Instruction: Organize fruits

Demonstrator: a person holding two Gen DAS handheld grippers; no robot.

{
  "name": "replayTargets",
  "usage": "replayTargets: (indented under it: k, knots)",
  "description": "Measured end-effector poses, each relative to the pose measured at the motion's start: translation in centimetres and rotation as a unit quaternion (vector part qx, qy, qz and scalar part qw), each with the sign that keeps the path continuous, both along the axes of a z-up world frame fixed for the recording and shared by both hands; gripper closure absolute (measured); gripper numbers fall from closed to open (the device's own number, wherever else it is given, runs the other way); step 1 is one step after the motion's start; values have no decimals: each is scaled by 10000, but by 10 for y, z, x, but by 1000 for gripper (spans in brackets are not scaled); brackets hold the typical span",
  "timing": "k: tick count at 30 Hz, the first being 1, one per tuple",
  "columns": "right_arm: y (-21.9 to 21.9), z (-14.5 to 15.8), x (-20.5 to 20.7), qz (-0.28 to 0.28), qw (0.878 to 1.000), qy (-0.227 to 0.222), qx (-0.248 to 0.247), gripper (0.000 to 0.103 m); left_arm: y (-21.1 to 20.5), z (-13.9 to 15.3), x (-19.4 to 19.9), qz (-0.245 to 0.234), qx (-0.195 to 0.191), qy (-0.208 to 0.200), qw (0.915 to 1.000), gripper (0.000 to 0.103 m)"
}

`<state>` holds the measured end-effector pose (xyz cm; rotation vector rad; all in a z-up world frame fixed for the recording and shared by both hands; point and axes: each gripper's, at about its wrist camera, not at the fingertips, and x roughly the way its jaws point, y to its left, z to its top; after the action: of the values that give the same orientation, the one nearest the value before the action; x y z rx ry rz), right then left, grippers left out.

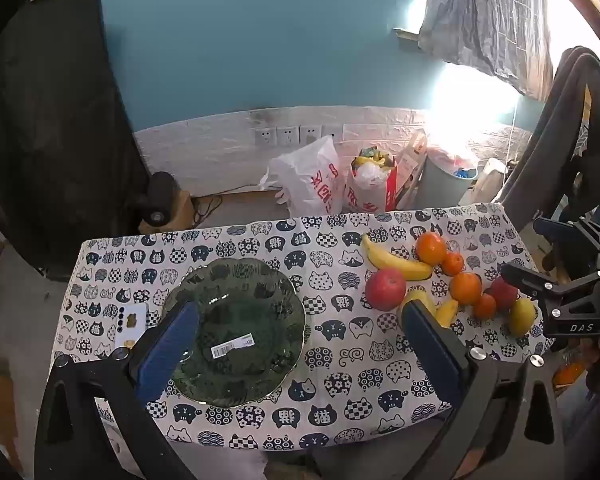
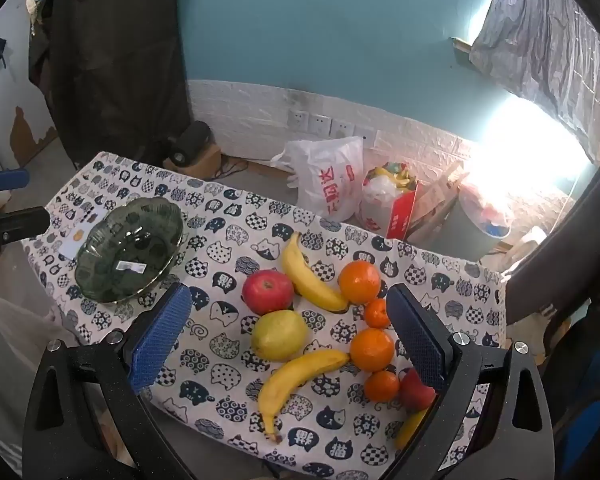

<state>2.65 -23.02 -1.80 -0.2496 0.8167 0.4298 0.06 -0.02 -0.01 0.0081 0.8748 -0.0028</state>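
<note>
A green glass bowl (image 1: 260,292) (image 2: 100,240) sits on the left of the cat-print tablecloth (image 1: 340,360), holding only a label sticker. The fruit lies loose on the right: a red apple (image 2: 267,291), two bananas (image 2: 310,276) (image 2: 296,380), a yellow pear (image 2: 279,335), several oranges (image 2: 359,282) and a second red apple (image 2: 416,394). My left gripper (image 1: 300,312) hovers open above the bowl's near side, nothing between its blue pads. My right gripper (image 2: 288,294) hangs open over the fruit pile, touching none of it; its right finger hides part of the second apple.
A white card (image 1: 130,324) lies left of the bowl. Behind the table on the floor stand plastic bags (image 1: 312,180), a red box (image 2: 400,208) and a grey bin (image 1: 448,184). A dark garment (image 1: 560,128) hangs at the right, and a black cloth (image 1: 52,120) at the left.
</note>
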Motion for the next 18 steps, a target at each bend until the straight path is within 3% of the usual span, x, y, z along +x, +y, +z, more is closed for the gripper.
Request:
replayTargets:
  k: [18]
  knots:
    - [-2,1,0,26,10000,9,-13,7,-5,0,-2,-97,-6,-115,9999,0]
